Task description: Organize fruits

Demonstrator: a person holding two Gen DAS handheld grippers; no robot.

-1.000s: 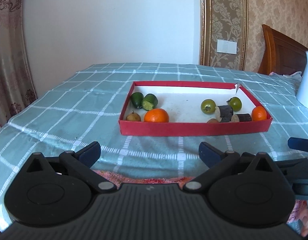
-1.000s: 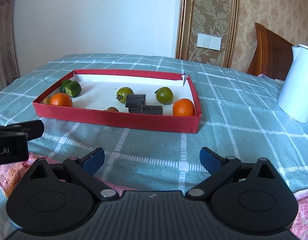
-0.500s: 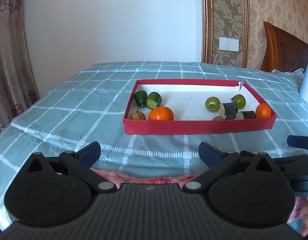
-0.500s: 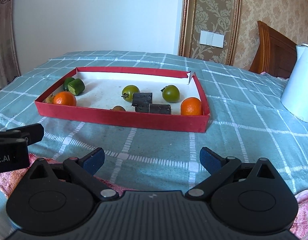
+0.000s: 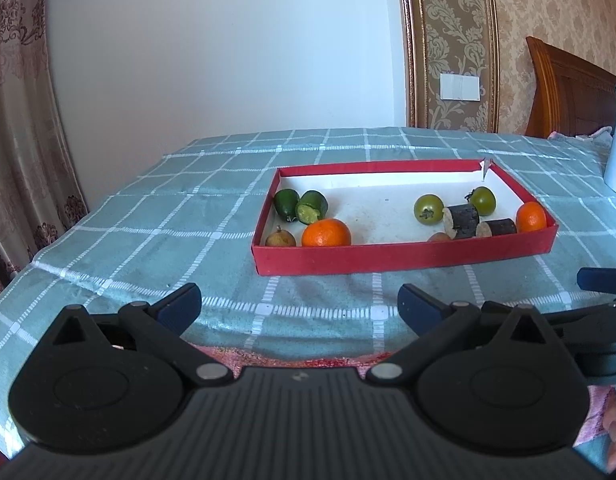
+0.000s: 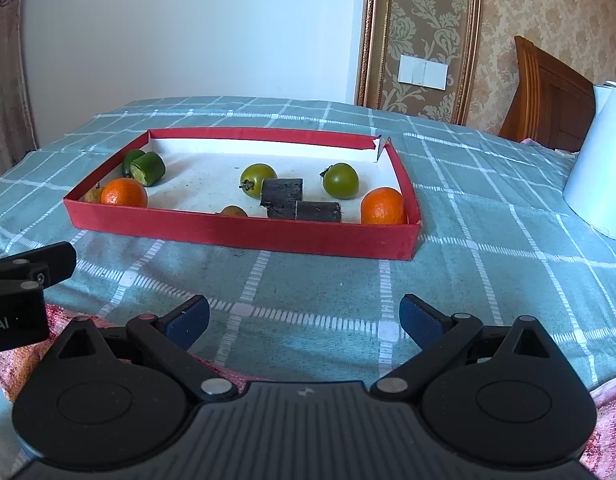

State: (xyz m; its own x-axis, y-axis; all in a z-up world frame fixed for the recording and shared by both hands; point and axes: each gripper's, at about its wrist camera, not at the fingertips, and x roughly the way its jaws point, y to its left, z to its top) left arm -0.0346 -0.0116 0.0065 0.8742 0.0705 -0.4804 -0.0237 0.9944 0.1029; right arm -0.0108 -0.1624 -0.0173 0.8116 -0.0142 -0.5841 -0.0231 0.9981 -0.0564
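A red tray (image 5: 403,258) (image 6: 244,236) with a white floor lies on the table. At its left end lie two green cucumber pieces (image 5: 304,206) (image 6: 146,167), an orange (image 5: 325,233) (image 6: 124,192) and a small brown fruit (image 5: 280,239). At its right end lie two green tomatoes (image 5: 428,208) (image 6: 339,181), two dark cylinders (image 5: 461,220) (image 6: 282,193), a second orange (image 5: 531,217) (image 6: 381,206) and another brown fruit (image 6: 232,211). My left gripper (image 5: 300,308) and right gripper (image 6: 304,316) are open and empty, near the table's front edge, short of the tray.
The table has a green checked cloth (image 5: 148,224). A white cylinder (image 6: 597,184) stands to the right of the tray. A wooden headboard (image 6: 547,96) is at the back right, a curtain (image 5: 24,120) at the left. A pink cloth (image 5: 288,356) lies below the grippers.
Both views have swung slightly, so the tray sits further right in each; both grippers stay open and empty. The fruits have not moved.
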